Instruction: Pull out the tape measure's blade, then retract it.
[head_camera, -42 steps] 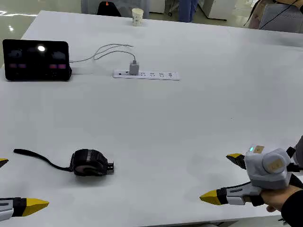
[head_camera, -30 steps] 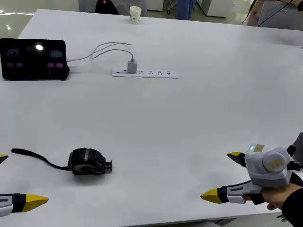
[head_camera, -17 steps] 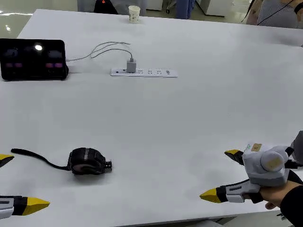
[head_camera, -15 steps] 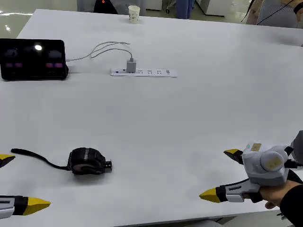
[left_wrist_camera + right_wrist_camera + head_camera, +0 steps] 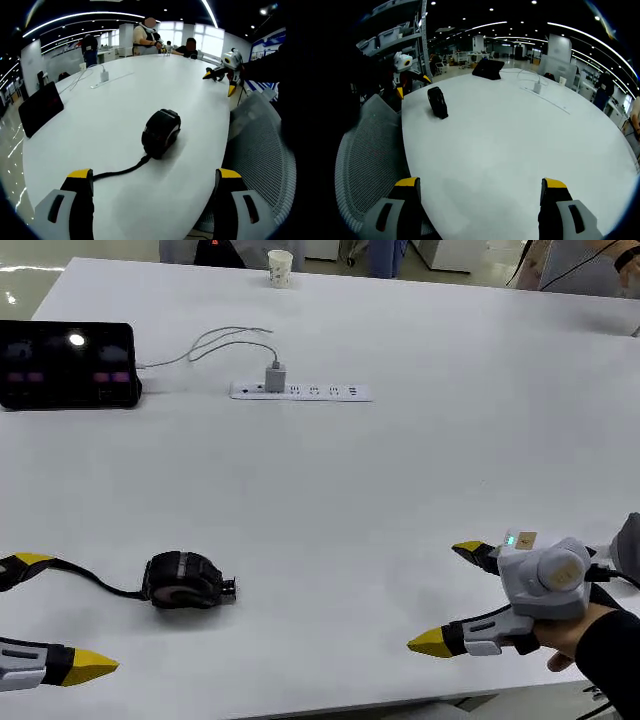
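The black tape measure (image 5: 185,580) lies on the white table (image 5: 400,470) near its front left, blade in, with its black wrist strap (image 5: 75,570) trailing to the left. My left gripper (image 5: 62,612) is open at the strap's end, left of the case. In the left gripper view the tape measure (image 5: 161,132) sits ahead of my open left gripper (image 5: 154,175), and the strap (image 5: 120,171) runs back between the jaws. My right gripper (image 5: 447,596) is open, far to the right, empty. The right gripper view has the tape measure (image 5: 437,102) far off beyond my open right gripper (image 5: 480,183).
A dark tablet (image 5: 68,362) stands at the back left. A white power strip (image 5: 300,391) with a plugged charger and cable lies behind the middle. A paper cup (image 5: 279,267) stands at the far edge. A mesh chair (image 5: 365,150) is by the table's near edge.
Both grippers have edged inward: the left one forward to the strap's end, the right one a little to the left. The tape measure has stayed put.
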